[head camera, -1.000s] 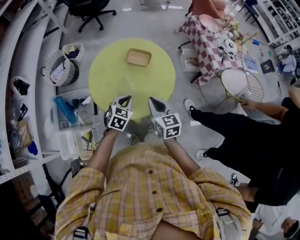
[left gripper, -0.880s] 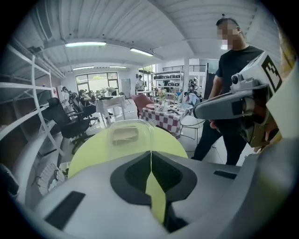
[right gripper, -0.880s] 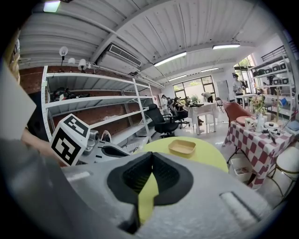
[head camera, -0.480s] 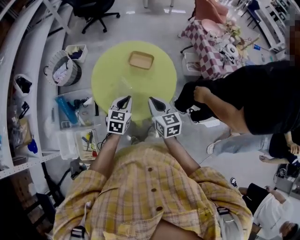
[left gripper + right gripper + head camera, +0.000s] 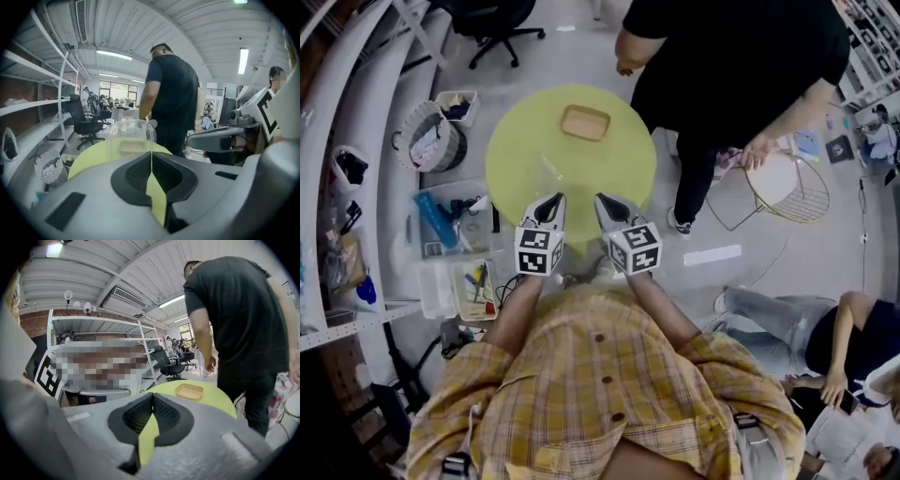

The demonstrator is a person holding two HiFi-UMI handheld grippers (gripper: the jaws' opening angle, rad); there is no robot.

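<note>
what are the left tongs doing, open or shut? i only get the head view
Observer: In the left gripper view, the left gripper has its tongs shut, with nothing between them.
Operator: and the right one
Observer: The right gripper view shows the right gripper with its tongs shut too, and empty.
Operator: what's ahead of the left, i can barely see anything there
Observer: A clear cup stands on the yellow table straight ahead of the left gripper, apart from it.
</note>
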